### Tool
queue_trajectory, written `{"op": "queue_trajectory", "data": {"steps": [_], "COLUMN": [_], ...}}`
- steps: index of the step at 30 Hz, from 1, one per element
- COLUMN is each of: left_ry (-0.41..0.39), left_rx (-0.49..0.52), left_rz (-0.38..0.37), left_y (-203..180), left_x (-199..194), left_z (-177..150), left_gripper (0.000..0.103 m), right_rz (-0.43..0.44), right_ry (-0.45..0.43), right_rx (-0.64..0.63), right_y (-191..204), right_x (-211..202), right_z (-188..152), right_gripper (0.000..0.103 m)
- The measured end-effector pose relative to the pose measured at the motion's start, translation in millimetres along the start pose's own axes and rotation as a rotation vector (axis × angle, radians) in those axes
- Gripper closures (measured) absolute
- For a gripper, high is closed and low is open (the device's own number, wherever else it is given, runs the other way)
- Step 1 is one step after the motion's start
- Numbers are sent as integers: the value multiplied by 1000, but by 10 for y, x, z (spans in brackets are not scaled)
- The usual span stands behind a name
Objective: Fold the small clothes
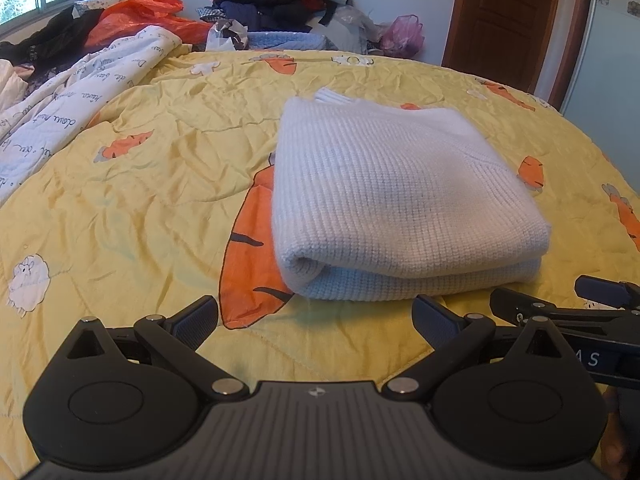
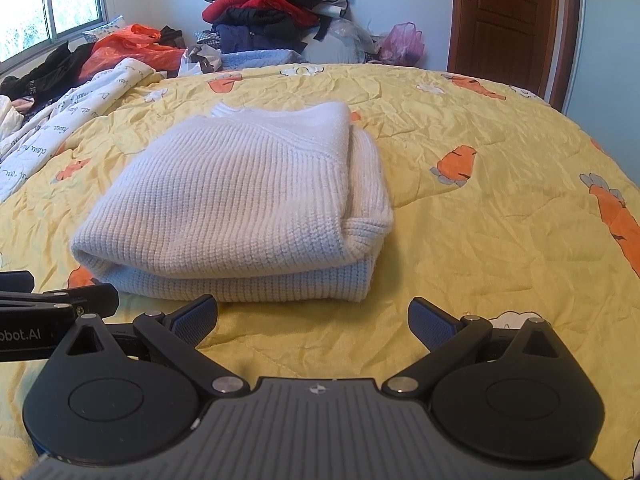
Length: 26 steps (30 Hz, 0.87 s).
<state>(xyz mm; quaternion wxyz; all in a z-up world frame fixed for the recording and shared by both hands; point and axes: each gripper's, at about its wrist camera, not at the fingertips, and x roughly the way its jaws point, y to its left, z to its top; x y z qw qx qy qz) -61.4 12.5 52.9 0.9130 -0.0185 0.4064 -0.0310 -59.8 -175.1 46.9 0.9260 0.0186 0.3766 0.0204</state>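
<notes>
White knit sweater (image 1: 400, 200) lies folded in a thick stack mid-quilt (image 1: 120, 208), toward the near edge — left gripper (image 1: 316, 322) and right gripper (image 2: 314, 320) both spread wide, holding nothing, side by side just short of its folded edge, clothes pile (image 2: 276, 12) beyond the far edge.

The folded sweater (image 1: 392, 200) is white ribbed knit. The quilt (image 1: 140, 200) is pale yellow, printed with orange carrots and white sheep. The door (image 2: 508, 16) is reddish-brown.
</notes>
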Motion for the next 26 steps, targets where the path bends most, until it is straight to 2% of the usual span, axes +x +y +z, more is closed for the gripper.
{"op": "queue_trajectory", "data": {"steps": [13, 21, 26], "left_ry": [4, -91, -49], "left_rx": [5, 9, 10], "left_rz": [1, 52, 24], "left_y": [-6, -15, 75], "left_x": [19, -95, -50], "left_z": [-1, -38, -3], "left_gripper": [0, 0, 0], "right_rz": [2, 20, 52], "right_ry": [7, 14, 17], "right_rx": [3, 7, 45], "right_y": [-7, -1, -45], "right_x": [11, 26, 38], "right_z": [4, -13, 0], "right_gripper": [1, 1, 0]}}
